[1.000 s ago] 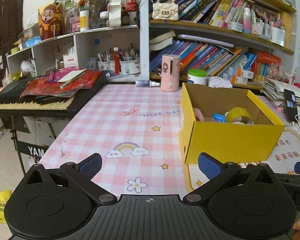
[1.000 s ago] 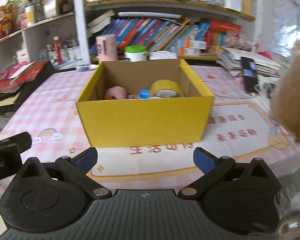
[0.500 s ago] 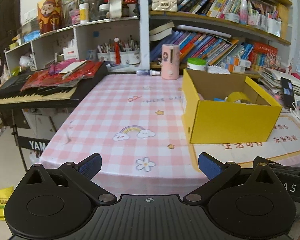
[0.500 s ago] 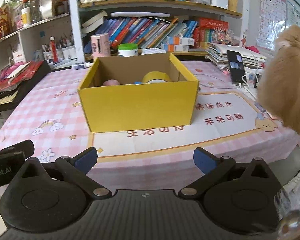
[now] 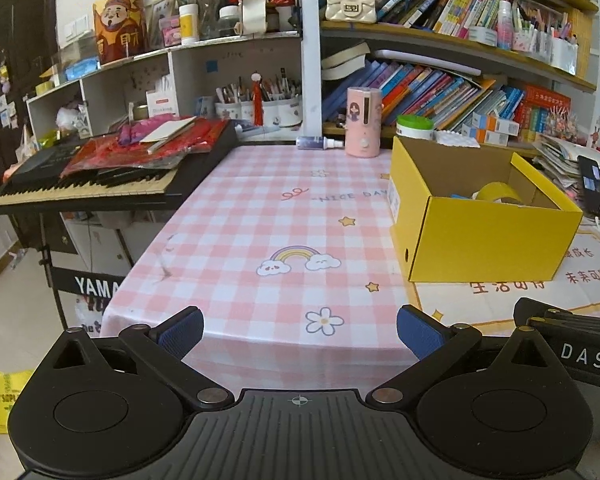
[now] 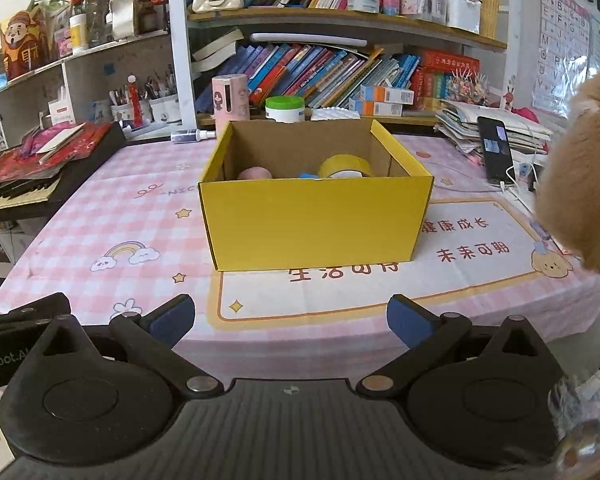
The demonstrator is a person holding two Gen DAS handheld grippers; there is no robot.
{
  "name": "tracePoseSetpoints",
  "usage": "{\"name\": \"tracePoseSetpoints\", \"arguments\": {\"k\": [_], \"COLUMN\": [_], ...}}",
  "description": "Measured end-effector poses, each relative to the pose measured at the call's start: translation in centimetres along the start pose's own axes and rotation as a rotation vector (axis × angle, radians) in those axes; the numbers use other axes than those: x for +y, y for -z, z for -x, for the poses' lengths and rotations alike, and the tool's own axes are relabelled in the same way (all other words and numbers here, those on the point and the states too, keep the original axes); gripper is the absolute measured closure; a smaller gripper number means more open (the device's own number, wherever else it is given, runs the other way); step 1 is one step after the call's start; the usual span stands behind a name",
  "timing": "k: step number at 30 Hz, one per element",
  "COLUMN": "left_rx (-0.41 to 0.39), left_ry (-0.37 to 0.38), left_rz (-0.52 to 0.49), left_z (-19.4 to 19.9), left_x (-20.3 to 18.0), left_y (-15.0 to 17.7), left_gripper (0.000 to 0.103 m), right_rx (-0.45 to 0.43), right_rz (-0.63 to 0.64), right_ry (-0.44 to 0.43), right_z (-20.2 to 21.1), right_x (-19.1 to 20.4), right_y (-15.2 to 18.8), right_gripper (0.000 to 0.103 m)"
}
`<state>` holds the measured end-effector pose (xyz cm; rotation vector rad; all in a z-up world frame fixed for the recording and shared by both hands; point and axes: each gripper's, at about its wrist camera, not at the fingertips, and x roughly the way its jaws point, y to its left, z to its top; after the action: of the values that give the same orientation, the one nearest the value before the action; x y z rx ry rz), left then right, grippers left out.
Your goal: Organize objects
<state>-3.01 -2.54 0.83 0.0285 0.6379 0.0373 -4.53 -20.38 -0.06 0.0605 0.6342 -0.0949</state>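
Observation:
A yellow cardboard box (image 6: 316, 224) stands open on the pink checked tablecloth (image 6: 112, 208). Inside it I see a yellow tape roll (image 6: 344, 166), a pink object (image 6: 255, 173) and a bit of something blue. The box also shows in the left wrist view (image 5: 484, 232), at the right, with the tape roll (image 5: 496, 192). My left gripper (image 5: 300, 330) is open and empty, held off the table's near edge. My right gripper (image 6: 291, 316) is open and empty, in front of the box and back from the table edge.
A keyboard (image 5: 88, 188) piled with red packets stands left of the table. Shelves of books and pen cups (image 5: 260, 100) line the back. A pink dispenser (image 5: 363, 122), a spray bottle (image 5: 320, 143) and a green-lidded jar (image 6: 285, 109) stand behind the box. A phone (image 6: 496, 154) and a furry tan object (image 6: 580, 184) are at right.
Both grippers have pulled back from the table, so the box and tablecloth look farther away. Both stay open and empty.

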Motion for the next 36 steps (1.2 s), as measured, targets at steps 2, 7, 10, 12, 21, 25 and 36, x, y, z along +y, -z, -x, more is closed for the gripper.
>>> {"name": "tracePoseSetpoints", "arguments": {"k": [2, 7, 10, 12, 21, 25, 36], "left_rx": [-0.002, 0.000, 0.005, 0.005, 0.003, -0.001, 0.023], "left_ry": [0.001, 0.008, 0.014, 0.015, 0.015, 0.014, -0.009], "left_rz": [-0.007, -0.003, 0.016, 0.019, -0.002, -0.004, 0.002], "left_z": [0.1, 0.4, 0.5, 0.6, 0.9, 1.1, 1.0], "left_x": [-0.1, 0.0, 0.2, 0.3, 0.3, 0.2, 0.3], "left_y": [0.1, 0.3, 0.5, 0.6, 0.9, 0.9, 0.9], "left_gripper": [0.000, 0.000, 0.000, 0.000, 0.000, 0.000, 0.000], "right_rx": [0.001, 0.000, -0.004, -0.006, 0.002, 0.008, 0.004], "right_rz": [-0.002, -0.006, -0.002, 0.000, -0.005, -0.007, -0.003], "right_ry": [0.002, 0.004, 0.004, 0.003, 0.007, 0.009, 0.009], "right_z": [0.1, 0.2, 0.4, 0.6, 1.2, 1.2, 1.4], "right_x": [0.0, -0.1, 0.0, 0.0, 0.0, -0.2, -0.3], "right_y": [0.0, 0.1, 0.3, 0.4, 0.9, 0.9, 0.9], "right_gripper": [0.000, 0.000, 0.000, 0.000, 0.000, 0.000, 0.000]}}
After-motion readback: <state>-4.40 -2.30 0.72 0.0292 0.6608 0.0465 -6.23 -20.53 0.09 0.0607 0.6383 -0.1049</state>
